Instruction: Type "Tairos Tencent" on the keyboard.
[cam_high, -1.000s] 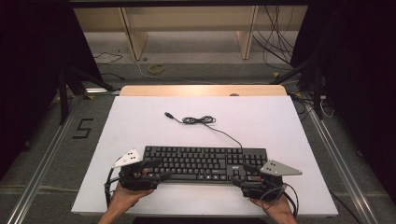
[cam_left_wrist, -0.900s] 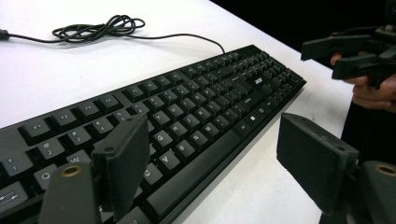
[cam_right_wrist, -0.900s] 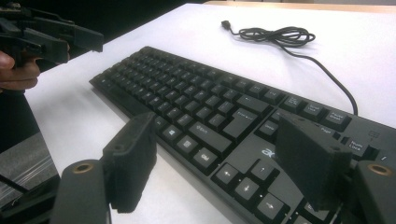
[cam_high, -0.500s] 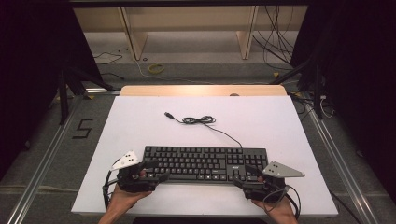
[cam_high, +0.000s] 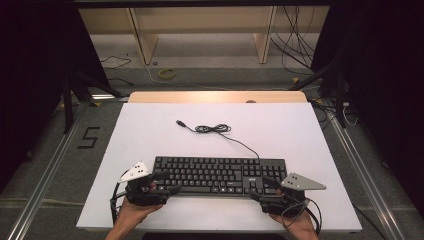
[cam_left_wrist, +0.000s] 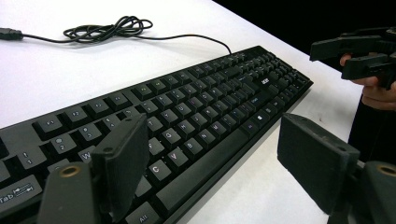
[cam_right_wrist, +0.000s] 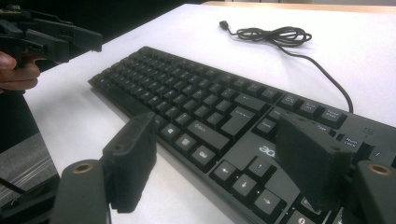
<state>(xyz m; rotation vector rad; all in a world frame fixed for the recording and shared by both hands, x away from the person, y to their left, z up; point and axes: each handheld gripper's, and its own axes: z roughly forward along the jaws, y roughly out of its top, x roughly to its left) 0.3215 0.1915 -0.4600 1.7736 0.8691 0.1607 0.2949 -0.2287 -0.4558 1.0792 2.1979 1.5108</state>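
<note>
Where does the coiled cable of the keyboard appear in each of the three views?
High view: the cable lies on the white table, just above centre, beyond the keyboard.
Left gripper view: the cable is at top left, past the keys.
Right gripper view: the cable is at top, right of centre.
Shared landmark: the keyboard's far edge, where the cable enters it.

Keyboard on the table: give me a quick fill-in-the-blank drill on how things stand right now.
1. The keyboard lies flat on the ____ table.
2. Both the left tongs and the right tongs stand ____, one at each end of the keyboard.
3. The keyboard's cable lies partly ____ on the table behind it.

Missing words: white; open; coiled
</note>
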